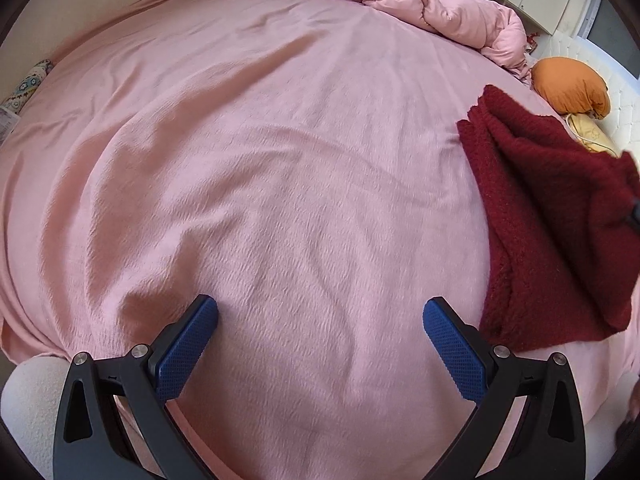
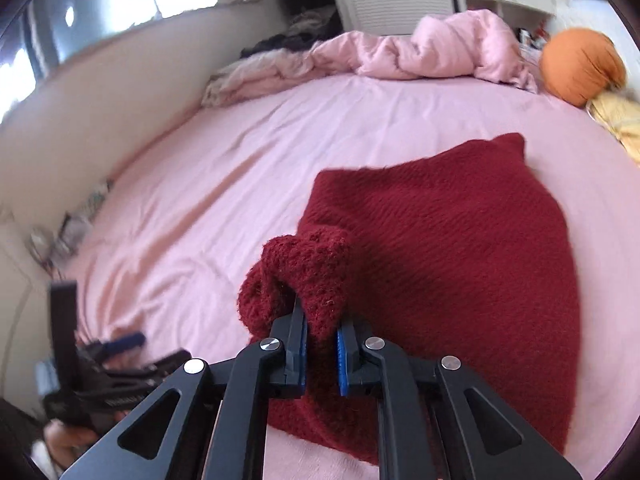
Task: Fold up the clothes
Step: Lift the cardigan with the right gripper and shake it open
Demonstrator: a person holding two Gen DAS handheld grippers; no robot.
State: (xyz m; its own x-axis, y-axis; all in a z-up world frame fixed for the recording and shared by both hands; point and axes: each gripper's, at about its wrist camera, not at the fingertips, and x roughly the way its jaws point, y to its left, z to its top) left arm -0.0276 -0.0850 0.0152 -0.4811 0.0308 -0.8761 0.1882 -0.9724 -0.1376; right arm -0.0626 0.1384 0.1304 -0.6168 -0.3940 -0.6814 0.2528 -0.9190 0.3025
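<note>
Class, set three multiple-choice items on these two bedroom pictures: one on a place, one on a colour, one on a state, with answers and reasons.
1. Where does the orange cushion lie?
A. at the far edge of the bed, by the bunched pink quilt
B. on the red knitted garment
C. between the left gripper's fingers

2. What colour is the bedsheet?
A. white
B. pink
C. blue

3. How does the right gripper stand?
A. wide open over bare sheet
B. shut on nothing
C. shut on a fold of the garment

Answers: 1 A, it sits beside the quilt at the far side. 2 B, pink shows in both views. 3 C, red knit is pinched between its blue pads, while the left gripper stands open and empty.
</note>
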